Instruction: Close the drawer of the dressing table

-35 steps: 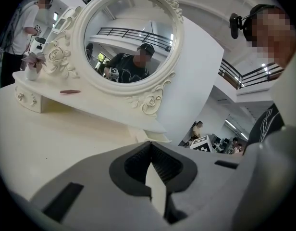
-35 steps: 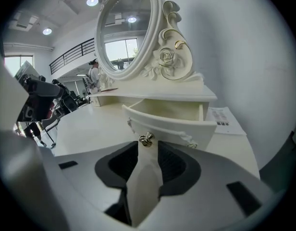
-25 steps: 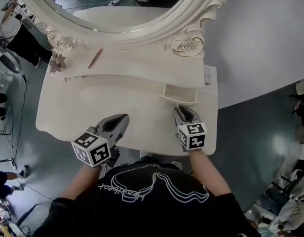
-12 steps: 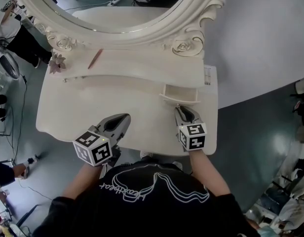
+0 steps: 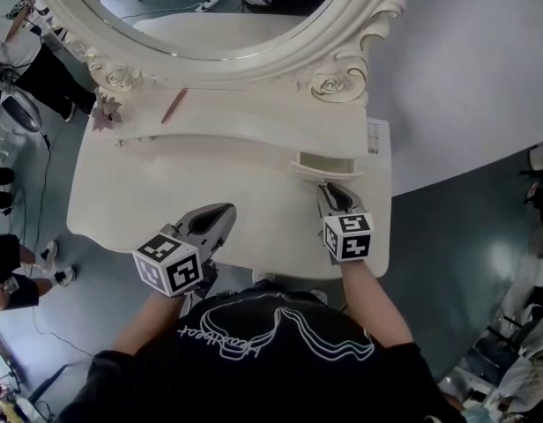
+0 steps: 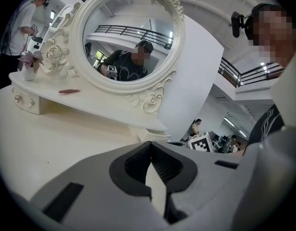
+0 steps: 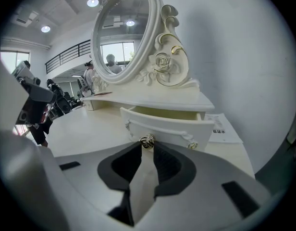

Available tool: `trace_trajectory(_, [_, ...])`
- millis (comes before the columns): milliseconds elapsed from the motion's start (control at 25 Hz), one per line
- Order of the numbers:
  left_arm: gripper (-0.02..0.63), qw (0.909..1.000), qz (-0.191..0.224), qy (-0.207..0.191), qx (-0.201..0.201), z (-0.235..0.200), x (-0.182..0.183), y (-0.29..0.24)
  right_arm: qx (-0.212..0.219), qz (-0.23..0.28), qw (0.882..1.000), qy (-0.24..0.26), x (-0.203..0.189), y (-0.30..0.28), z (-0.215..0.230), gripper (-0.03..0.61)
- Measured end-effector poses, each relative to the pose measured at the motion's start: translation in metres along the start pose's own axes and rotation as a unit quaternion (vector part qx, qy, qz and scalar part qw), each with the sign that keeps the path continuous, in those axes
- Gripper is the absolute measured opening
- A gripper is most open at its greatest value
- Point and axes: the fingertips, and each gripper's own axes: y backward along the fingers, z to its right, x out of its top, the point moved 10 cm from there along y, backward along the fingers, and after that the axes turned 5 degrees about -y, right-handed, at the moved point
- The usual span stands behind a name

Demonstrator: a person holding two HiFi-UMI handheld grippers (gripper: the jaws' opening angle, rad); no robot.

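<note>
The cream dressing table [image 5: 166,192] has a small drawer [image 5: 324,166] under the right end of its raised shelf. The drawer stands out a short way. In the right gripper view its front [image 7: 162,125] bears a golden knob [image 7: 147,140]. My right gripper [image 5: 330,189] [image 7: 147,146] points at the drawer front, and its fingertips close on that knob from both sides. My left gripper [image 5: 220,212] [image 6: 150,146] hovers over the bare tabletop to the left, shut and holding nothing.
A large oval mirror [image 5: 210,16] in a carved frame rises behind the shelf. On the shelf lie a reddish pencil-like stick [image 5: 173,104] and a small flower [image 5: 106,111]. A printed label [image 5: 374,136] lies at the table's right edge. People stand at the far left [image 5: 25,60].
The drawer has slid further in under the shelf, and my right gripper has followed it forward. The left gripper has kept still.
</note>
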Motion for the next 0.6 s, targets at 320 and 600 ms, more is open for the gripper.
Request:
trace_trajectory(320, [0.003,1.0000,0.001,-0.002,0.001,-0.002,0.002,0.004,-0.016,-0.001,1.000,-0.004,0.014,-0.013,0.010,0.083])
trace_trajectory(600, [0.003,1.0000,-0.002,-0.003,0.004,-0.006,0.002,0.008,-0.024,-0.006,1.000,-0.011,0.019,-0.027,0.018,0.083])
